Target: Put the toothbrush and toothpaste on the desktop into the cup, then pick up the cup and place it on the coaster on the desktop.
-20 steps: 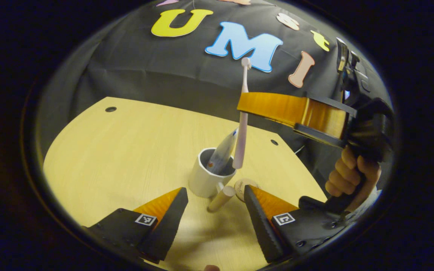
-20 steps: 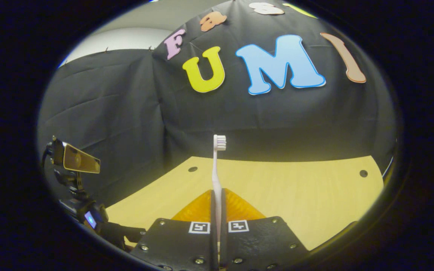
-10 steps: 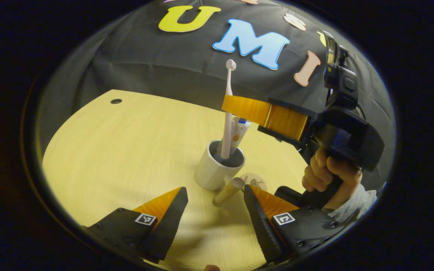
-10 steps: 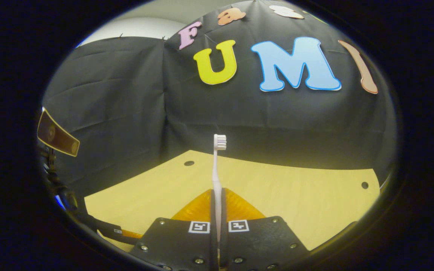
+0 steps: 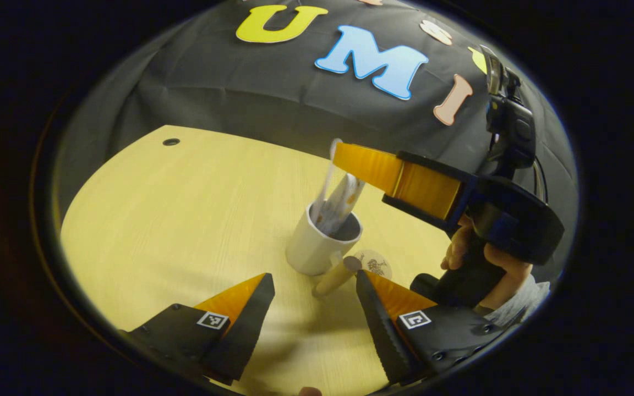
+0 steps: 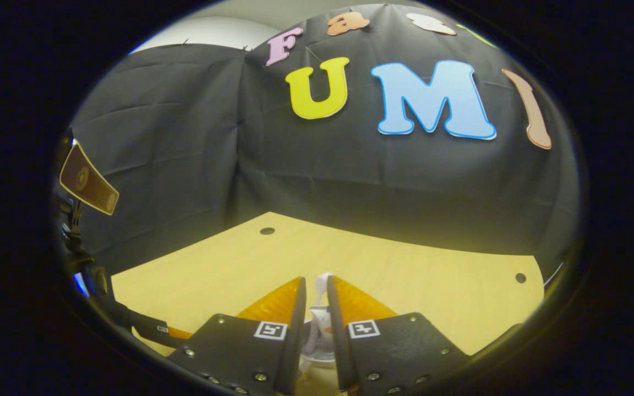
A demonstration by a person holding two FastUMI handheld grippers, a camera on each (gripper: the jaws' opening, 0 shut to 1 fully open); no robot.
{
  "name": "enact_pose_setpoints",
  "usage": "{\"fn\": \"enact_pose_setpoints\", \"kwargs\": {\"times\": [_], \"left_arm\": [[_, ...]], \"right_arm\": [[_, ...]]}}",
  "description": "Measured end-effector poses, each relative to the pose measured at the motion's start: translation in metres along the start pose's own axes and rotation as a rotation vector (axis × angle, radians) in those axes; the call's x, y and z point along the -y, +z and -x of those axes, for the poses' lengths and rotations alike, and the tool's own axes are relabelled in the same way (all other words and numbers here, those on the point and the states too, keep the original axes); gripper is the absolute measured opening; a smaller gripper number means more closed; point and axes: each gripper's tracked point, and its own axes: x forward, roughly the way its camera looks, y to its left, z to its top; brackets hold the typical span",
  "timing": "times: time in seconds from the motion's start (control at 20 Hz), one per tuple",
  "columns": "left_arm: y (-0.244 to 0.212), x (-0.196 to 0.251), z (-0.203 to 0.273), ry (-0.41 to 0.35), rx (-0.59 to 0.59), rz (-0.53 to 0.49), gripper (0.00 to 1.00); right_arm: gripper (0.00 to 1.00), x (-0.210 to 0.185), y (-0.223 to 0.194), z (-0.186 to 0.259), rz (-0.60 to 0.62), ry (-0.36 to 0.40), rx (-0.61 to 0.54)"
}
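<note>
Sitting on the desk [image 5: 185,214] are one white cup [image 5: 317,250] holding one toothbrush [image 5: 328,176] and one toothpaste tube [image 5: 344,198], one round coaster [image 5: 375,264], and one wooden cylinder [image 5: 336,275] (touching the cup's base).

In the left gripper view we look down from close over the surface [image 5: 185,220] toward the cup [image 5: 317,250] and the right tongs [image 5: 350,159]. In the right gripper view we look straight down into that cup [image 6: 317,352], sharing it and the surface.
</note>
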Motion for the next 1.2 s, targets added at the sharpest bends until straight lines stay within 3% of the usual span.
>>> {"fn": "enact_pose_setpoints", "kwargs": {"times": [0.05, 0.1, 0.2, 0.25, 0.3, 0.4, 0.45, 0.55, 0.65, 0.7, 0.85, 0.9, 0.95, 1.05, 1.1, 1.2], "left_arm": [[0.0, -0.001, -0.001, 0.002, -0.002, 0.0, 0.97], [0.001, 0.0, 0.0, 0.002, -0.002, 0.0, 0.97], [-0.001, -0.001, -0.001, 0.0, -0.004, -0.003, 0.96], [-0.002, 0.0, -0.001, -0.001, -0.005, -0.004, 1.0], [-0.002, 0.001, -0.001, -0.002, -0.007, -0.007, 0.97], [-0.001, 0.008, 0.0, -0.006, -0.009, -0.015, 1.0], [-0.001, 0.011, 0.0, -0.008, -0.011, -0.019, 1.0], [-0.001, 0.014, -0.002, -0.008, -0.018, -0.028, 0.96], [-0.002, 0.017, -0.003, -0.007, -0.029, -0.034, 0.92], [-0.003, 0.019, -0.005, -0.008, -0.035, -0.035, 0.97], [-0.005, 0.027, -0.011, -0.005, -0.055, -0.039, 0.97], [-0.006, 0.028, -0.013, -0.002, -0.064, -0.04, 0.92], [-0.006, 0.029, -0.016, -0.001, -0.074, -0.038, 0.97], [-0.006, 0.034, -0.023, -0.001, -0.1, -0.028, 0.92], [-0.007, 0.035, -0.028, 0.001, -0.117, -0.021, 1.0], [-0.012, 0.035, -0.036, 0.02, -0.163, -0.008, 0.97]], "right_arm": [[0.26, -0.001, -0.001, 0.002, -0.005, -0.001, 0.001], [0.37, -0.001, 0.001, 0.002, -0.012, -0.005, 0.0], [0.43, 0.002, 0.006, 0.007, -0.025, -0.012, 0.009], [0.51, 0.005, 0.007, 0.009, -0.033, -0.021, 0.012], [0.6, 0.007, 0.01, 0.011, -0.04, -0.028, 0.017], [0.64, 0.012, 0.018, 0.018, -0.055, -0.046, 0.033], [0.77, 0.015, 0.022, 0.022, -0.064, -0.056, 0.039], [0.86, 0.023, 0.029, 0.034, -0.08, -0.084, 0.053], [0.87, 0.033, 0.036, 0.047, -0.093, -0.116, 0.067], [0.87, 0.038, 0.039, 0.054, -0.098, -0.134, 0.072], [0.86, 0.057, 0.043, 0.079, -0.106, -0.195, 0.074], [0.87, 0.064, 0.043, 0.086, -0.112, -0.216, 0.072], [0.87, 0.072, 0.042, 0.094, -0.12, -0.232, 0.073], [0.87, 0.084, 0.04, 0.11, -0.137, -0.264, 0.073], [0.86, 0.09, 0.038, 0.117, -0.146, -0.281, 0.068], [0.87, 0.101, 0.029, 0.132, -0.172, -0.314, 0.048]]}}
